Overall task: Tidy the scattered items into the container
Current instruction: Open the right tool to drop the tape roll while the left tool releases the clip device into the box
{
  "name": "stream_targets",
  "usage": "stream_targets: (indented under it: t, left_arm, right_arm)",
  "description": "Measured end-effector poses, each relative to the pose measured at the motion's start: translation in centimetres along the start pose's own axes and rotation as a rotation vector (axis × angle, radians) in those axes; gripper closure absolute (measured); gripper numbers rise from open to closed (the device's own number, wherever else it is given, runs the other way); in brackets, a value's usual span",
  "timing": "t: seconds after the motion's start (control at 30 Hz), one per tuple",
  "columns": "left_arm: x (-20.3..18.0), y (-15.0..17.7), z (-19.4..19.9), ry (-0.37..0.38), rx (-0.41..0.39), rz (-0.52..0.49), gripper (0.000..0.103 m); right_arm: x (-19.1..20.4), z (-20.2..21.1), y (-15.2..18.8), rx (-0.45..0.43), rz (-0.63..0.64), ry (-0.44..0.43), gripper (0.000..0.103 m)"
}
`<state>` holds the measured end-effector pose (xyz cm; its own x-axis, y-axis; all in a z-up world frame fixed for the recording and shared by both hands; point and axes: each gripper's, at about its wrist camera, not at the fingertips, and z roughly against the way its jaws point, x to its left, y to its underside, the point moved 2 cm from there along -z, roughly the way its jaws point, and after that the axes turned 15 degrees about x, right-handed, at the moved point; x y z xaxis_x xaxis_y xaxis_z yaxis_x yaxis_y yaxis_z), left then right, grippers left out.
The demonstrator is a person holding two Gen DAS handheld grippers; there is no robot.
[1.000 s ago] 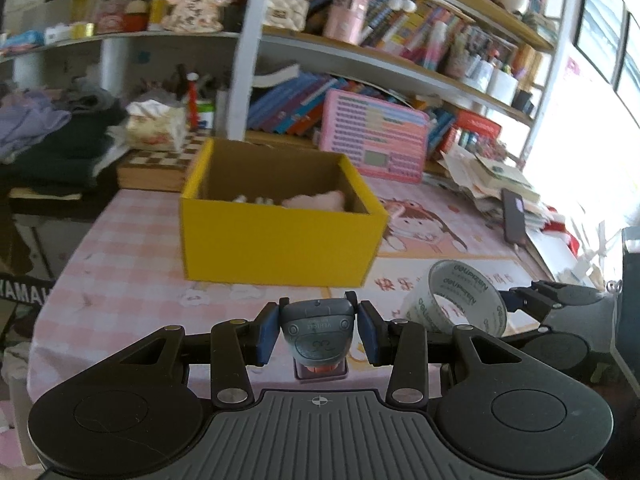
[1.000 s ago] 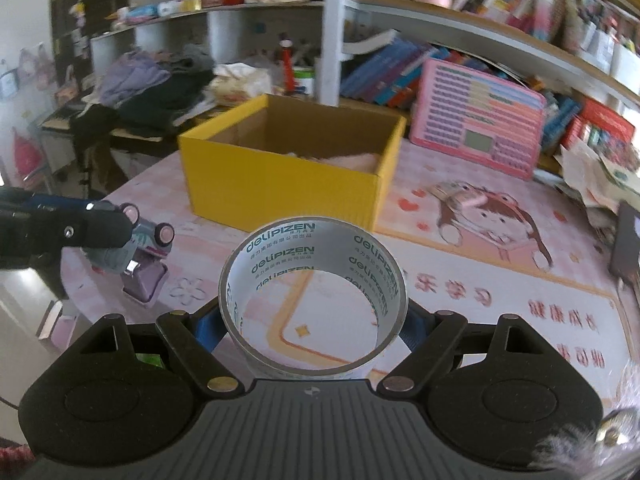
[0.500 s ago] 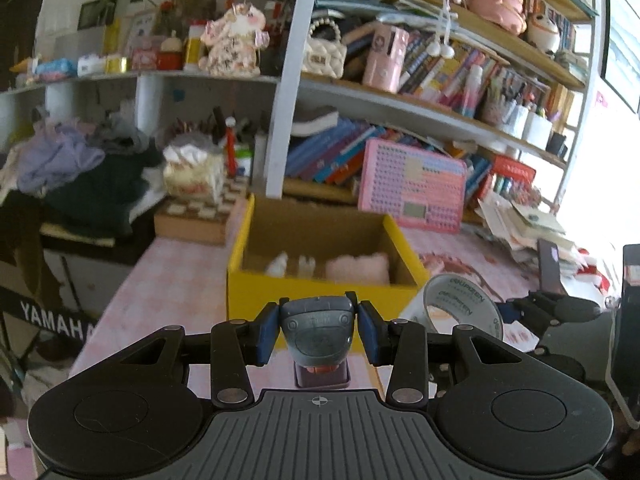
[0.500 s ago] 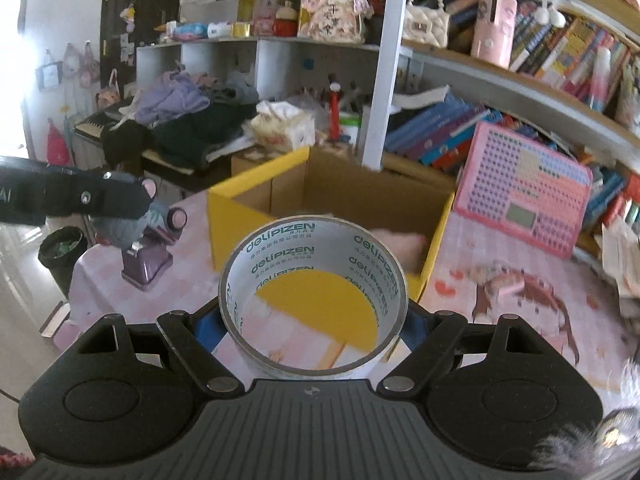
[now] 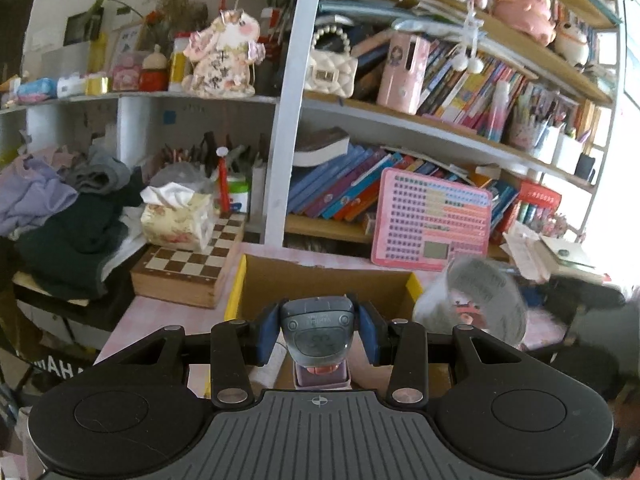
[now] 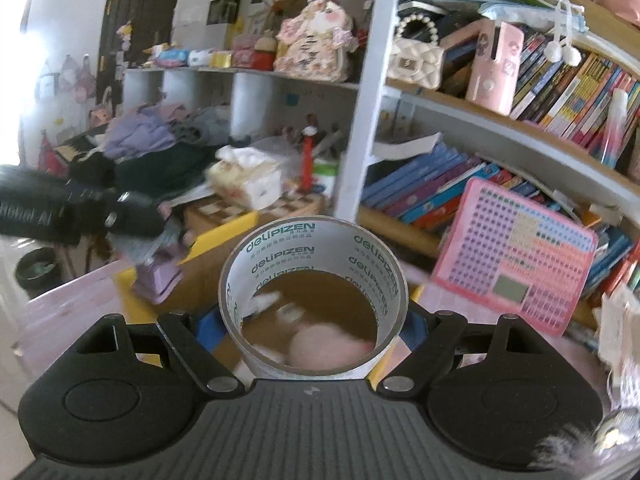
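Note:
My left gripper point(image 5: 318, 334) is shut on a small grey and purple stapler-like gadget point(image 5: 318, 330) and holds it above the near edge of the open yellow cardboard box point(image 5: 236, 288). My right gripper point(image 6: 312, 322) is shut on a roll of clear tape point(image 6: 312, 248), held over the same box point(image 6: 208, 242). Through the roll I see a pink fluffy item point(image 6: 324, 346) and small white things on the box floor. The tape roll also shows blurred at the right in the left wrist view point(image 5: 480, 300). The left gripper with its gadget point(image 6: 158, 276) shows at the left in the right wrist view.
A chessboard box point(image 5: 188, 276) with a tissue box point(image 5: 176, 220) on it stands left of the yellow box. A pink calculator-like board point(image 5: 432, 220) leans against the bookshelf behind. Clothes point(image 5: 60, 216) are piled at the far left. The pink checked tablecloth point(image 5: 132, 320) runs to a left edge.
Both grippers have risen and moved forward over the yellow box with their loads. The box now lies right beneath them instead of ahead.

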<state>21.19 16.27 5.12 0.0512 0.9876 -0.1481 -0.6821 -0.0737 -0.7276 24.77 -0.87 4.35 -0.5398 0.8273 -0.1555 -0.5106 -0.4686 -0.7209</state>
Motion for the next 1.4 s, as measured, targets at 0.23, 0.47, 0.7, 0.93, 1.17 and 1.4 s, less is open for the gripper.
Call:
stream_targets:
  t: [0.23,0.47,0.7,0.93,1.17,1.4]
  left_arm:
    - [-0.3,-0.5,-5.3,-0.034,0.11,-0.021,0.063]
    - [-0.7,0.1,-9.2,-0.055,0.215,-0.037,0.063]
    - [-0.9,0.4,-12.0,-0.06,0.313,-0.04,0.062]
    - [-1.0,0.7,-12.9,-0.057,0.337,-0.036,0.062]
    - [-0.8,0.2,-13.3,-0.061,0.348,-0.044,0.062]
    - [-0.9,-0.1,-13.1,-0.077,0.331,-0.058,0.049]
  right_arm:
    - [-4.0,-4.6,-3.3,0.053,-0.05,-0.069,0.02]
    - [-4.5,-10.2,-6.0,0.169,-0.145,-0.226,0.02]
    - [-2.5,-17.6,-8.1,0.401,-0.17,-0.335,0.02]
    - [-0.5,-22.8,-8.2,0.53,-0.128,-0.304,0.02]
    - [-0.3,-24.3,-7.6,0.559,-0.145,-0.292,0.019]
    - [-1.3,-22.6,-8.1,0.507,-0.193,-0.313,0.015]
